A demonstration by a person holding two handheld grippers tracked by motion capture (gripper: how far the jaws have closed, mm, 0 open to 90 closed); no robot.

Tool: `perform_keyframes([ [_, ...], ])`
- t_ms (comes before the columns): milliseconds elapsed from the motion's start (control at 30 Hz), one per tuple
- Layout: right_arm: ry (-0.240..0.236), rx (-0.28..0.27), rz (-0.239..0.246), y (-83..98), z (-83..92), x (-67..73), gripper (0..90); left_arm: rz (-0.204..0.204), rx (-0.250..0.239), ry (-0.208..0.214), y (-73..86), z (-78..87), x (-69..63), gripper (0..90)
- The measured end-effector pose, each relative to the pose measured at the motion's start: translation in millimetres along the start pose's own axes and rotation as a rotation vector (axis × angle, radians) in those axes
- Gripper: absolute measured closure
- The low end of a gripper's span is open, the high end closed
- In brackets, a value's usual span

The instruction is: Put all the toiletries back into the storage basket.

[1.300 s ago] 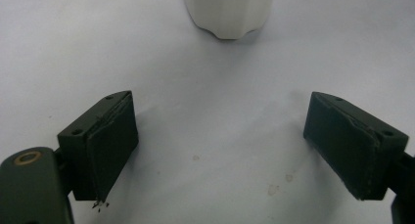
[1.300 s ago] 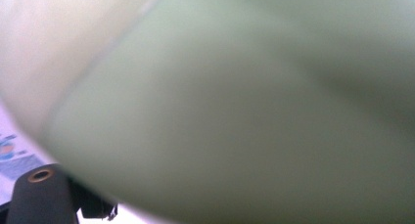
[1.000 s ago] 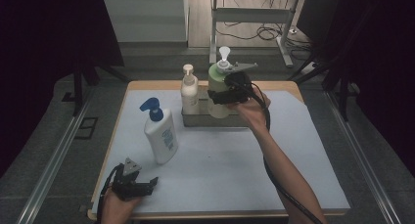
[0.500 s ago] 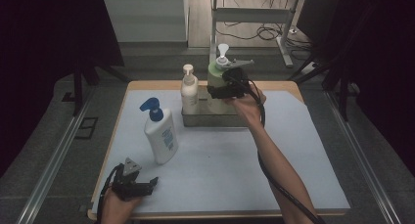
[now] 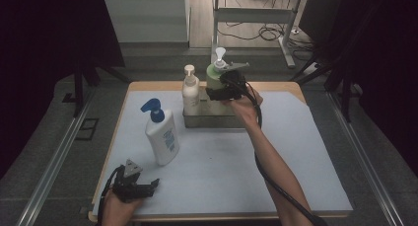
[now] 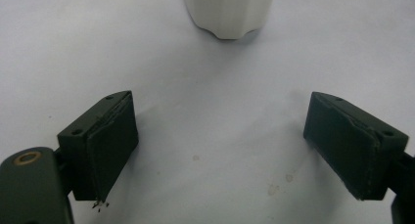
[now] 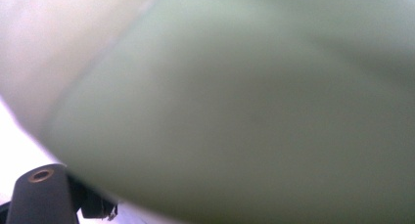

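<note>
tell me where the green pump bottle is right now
In the high view the green pump bottle stands in the metal tray at the table's far side, right of the cream pump bottle, with the right gripper around it.

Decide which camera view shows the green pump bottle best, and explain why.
The high view: the green pump bottle stands whole in the metal tray, beside the right claw. The right gripper view gives a green blur.

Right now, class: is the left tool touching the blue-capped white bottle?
Apart. In the high view, bare white sheet lies between the left tool and the blue-capped white bottle; the left gripper view shows its open jaws short of the bottle's base.
</note>
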State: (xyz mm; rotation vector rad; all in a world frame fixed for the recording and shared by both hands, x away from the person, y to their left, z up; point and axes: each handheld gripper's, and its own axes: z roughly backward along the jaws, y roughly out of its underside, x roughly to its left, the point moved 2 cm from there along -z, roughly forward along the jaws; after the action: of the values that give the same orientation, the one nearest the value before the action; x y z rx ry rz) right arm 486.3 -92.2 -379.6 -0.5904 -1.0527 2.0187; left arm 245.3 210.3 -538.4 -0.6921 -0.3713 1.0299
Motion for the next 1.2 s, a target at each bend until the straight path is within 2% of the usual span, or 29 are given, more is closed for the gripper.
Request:
perform_keyframes([
  [667,-0.003,0.041,0.011,16.4,-9.9,-2.5,12.7,0.0,0.001,0.0,0.0,0.1,0.0,12.3],
  [1200,-0.007,0.085,0.004,36.6,-22.6,-2.5,12.7,0.0,0.001,0.0,0.0,0.1,-0.1,12.3],
])
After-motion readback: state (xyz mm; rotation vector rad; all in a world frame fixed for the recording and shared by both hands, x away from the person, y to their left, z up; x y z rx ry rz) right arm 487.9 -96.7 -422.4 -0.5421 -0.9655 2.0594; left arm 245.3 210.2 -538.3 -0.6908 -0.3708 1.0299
